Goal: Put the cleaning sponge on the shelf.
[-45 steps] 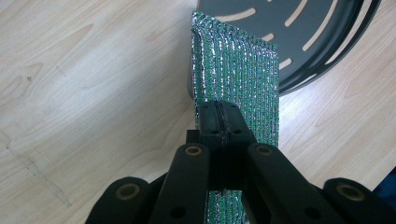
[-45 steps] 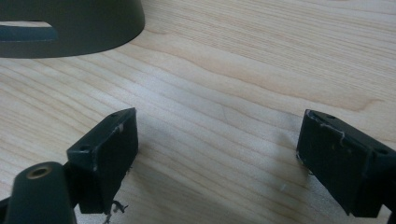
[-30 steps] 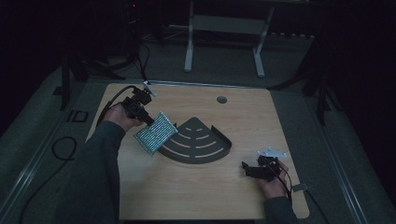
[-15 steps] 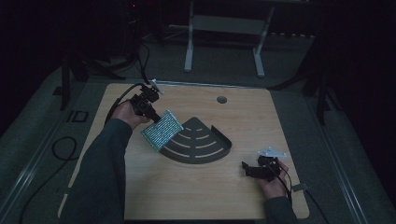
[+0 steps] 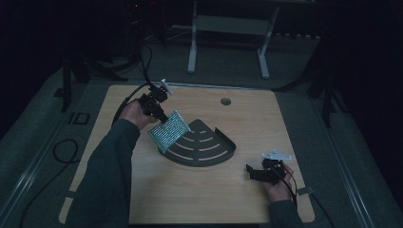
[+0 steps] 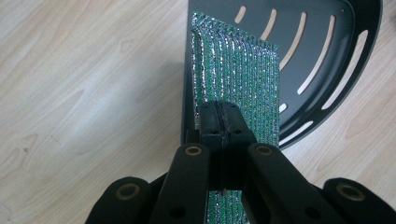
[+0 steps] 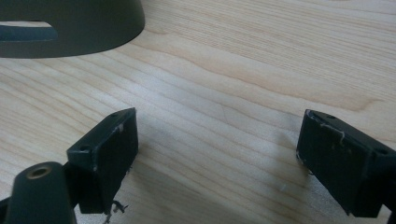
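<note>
Table: a light wooden table [image 5: 199, 199] with a round hole [image 5: 225, 101] near its far edge, standing in a dim room.

Tray: a dark quarter-round tray [image 5: 209, 147] with curved slots lies flat near the table's middle; its curved wall also shows at the top left of the right gripper view [image 7: 70, 28].

Cloth: a green, glittery ribbed cloth [image 5: 166, 130] is held tilted over the tray's left corner, its lower end within the tray [image 6: 243, 79].

Left gripper: the left gripper [image 6: 219, 114] has its jaws pressed together, pinching the cloth's near edge.

Right gripper: the right gripper [image 7: 215, 158] rests low over bare wood near the table's right front, well apart from the tray, jaws spread wide with nothing between them.
</note>
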Tool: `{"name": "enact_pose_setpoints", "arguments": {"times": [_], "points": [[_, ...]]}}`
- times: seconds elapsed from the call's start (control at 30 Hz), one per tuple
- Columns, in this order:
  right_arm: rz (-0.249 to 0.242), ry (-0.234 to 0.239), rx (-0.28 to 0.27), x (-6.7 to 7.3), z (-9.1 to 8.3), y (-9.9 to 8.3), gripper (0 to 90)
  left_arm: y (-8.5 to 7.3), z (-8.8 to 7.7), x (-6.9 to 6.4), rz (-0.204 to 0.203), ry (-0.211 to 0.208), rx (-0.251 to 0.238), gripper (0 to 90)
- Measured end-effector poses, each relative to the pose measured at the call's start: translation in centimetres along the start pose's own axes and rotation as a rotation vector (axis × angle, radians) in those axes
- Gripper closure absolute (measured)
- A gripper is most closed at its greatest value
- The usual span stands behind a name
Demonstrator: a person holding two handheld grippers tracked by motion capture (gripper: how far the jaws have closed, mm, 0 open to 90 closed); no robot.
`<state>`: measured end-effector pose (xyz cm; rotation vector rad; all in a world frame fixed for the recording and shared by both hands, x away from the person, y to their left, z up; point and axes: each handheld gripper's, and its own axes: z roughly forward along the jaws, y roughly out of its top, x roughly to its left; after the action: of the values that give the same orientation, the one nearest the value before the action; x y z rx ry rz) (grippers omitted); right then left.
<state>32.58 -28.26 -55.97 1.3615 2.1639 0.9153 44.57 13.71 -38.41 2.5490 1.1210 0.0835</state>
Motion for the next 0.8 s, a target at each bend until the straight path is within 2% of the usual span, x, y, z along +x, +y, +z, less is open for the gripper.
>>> {"name": "enact_pose_setpoints", "arguments": {"times": [0.1,0.33,0.8], "points": [[-0.001,0.000,-0.002,0.0,0.0,0.0,12.3,0.3,0.1,-0.1,0.002,-0.002,-0.004,90.0],[-0.001,0.001,-0.002,0.0,0.0,0.0,12.3,0.8,0.7,-0.4,0.020,0.023,0.019,90.0],[0.000,0.002,-0.001,0.0,0.0,0.0,12.3,2.0,1.6,-1.2,0.041,0.023,0.018,90.0]]}}
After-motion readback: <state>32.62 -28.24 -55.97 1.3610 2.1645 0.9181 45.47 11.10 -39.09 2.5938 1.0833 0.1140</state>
